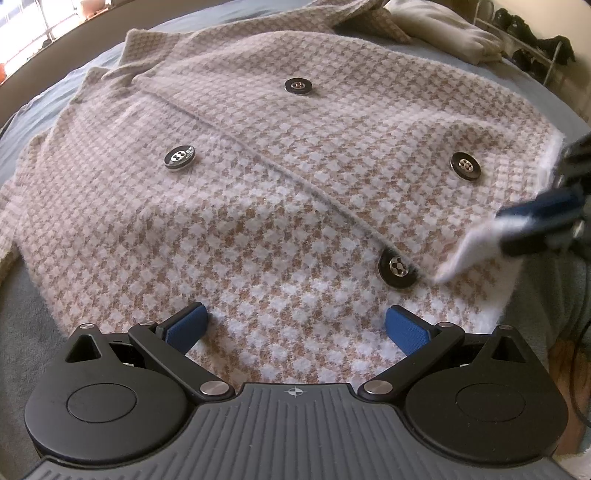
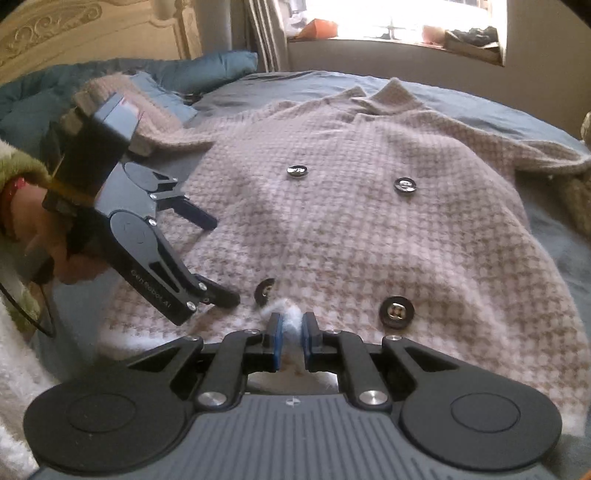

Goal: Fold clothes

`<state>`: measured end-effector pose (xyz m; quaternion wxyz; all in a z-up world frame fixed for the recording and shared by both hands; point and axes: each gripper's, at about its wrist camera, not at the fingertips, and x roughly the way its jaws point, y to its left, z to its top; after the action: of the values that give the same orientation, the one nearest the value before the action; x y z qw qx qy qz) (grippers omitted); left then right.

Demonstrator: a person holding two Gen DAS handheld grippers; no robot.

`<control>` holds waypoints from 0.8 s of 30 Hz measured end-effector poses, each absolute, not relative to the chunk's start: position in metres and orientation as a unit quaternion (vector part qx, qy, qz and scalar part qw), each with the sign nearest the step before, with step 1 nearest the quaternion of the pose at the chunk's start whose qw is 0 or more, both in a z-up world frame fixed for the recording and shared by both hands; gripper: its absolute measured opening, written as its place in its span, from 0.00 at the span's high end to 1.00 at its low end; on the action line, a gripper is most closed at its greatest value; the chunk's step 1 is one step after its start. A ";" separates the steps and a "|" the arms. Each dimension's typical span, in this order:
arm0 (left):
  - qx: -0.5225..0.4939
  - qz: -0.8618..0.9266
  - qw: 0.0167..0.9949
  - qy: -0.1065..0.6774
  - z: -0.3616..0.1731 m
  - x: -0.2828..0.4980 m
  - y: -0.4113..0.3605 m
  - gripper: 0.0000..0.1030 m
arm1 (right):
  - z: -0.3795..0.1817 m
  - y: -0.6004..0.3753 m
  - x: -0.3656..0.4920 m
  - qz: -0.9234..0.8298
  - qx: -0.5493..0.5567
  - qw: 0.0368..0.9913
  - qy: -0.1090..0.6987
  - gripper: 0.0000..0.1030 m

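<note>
While pinched by right gripper, jacket hem.

A bedroom: carved headboard, blue-sheeted bed, pillow

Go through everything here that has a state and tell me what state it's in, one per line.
Jacket: spread flat on the bed, front up, buttoned shut.
Jacket hem corner: lifted off the bed, pinched.
Right gripper: shut on the hem corner.
Left gripper: open, over the hem, holding nothing.
Folded cream garment: lying beyond the jacket.
</note>
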<state>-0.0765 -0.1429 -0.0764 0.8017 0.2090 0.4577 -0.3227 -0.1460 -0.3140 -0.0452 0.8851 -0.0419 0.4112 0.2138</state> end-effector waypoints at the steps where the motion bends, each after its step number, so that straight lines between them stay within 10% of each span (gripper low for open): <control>1: 0.208 -0.322 0.802 0.458 -0.076 -0.076 -0.143 0.00 | -0.050 -0.311 -0.147 0.220 -0.054 0.880 0.419 0.89; 13: 0.182 -0.327 0.812 0.447 -0.066 -0.071 -0.144 0.00 | -0.059 -0.310 -0.147 0.207 -0.034 0.878 0.430 0.86; 18: 0.178 -0.322 0.814 0.450 -0.067 -0.069 -0.141 0.00 | -0.057 -0.298 -0.156 0.223 -0.072 0.866 0.441 0.54; 24: 0.163 -0.320 0.817 0.451 -0.066 -0.065 -0.141 0.00 | -0.025 -0.341 -0.143 0.192 0.036 0.882 0.428 0.51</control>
<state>-0.0653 -0.1412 -0.0663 0.8171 0.1628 0.4511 -0.3199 -0.1431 -0.3411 -0.0250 0.8825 0.0360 0.4280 0.1917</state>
